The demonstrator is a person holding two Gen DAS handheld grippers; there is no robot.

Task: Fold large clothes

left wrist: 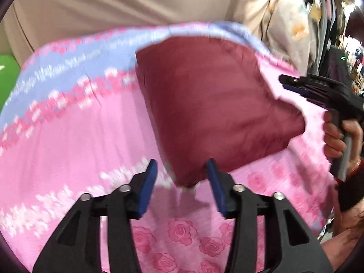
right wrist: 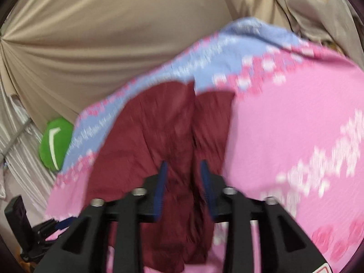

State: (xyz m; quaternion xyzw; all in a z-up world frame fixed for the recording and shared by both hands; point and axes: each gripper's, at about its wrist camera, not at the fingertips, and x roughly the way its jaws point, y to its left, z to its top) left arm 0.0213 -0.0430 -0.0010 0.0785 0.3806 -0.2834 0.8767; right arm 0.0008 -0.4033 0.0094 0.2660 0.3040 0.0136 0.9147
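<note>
A maroon garment (left wrist: 204, 109) lies on a pink and blue floral bedsheet (left wrist: 75, 136). My left gripper (left wrist: 182, 179) is open, its blue pads either side of the garment's near corner, not closed on it. My right gripper (left wrist: 293, 88) shows at the right of the left wrist view, at the garment's far right corner; a hand holds its handle. In the right wrist view the right gripper (right wrist: 183, 182) has its jaws apart with a fold of the maroon garment (right wrist: 159, 125) between and beneath them. Both views are motion-blurred.
Beige draped fabric (left wrist: 113, 4) hangs behind the bed. A green cushion (right wrist: 54, 143) sits at the sheet's left edge. Patterned cloth (left wrist: 289, 22) hangs at the upper right. The left gripper's body (right wrist: 25, 232) shows low left in the right wrist view.
</note>
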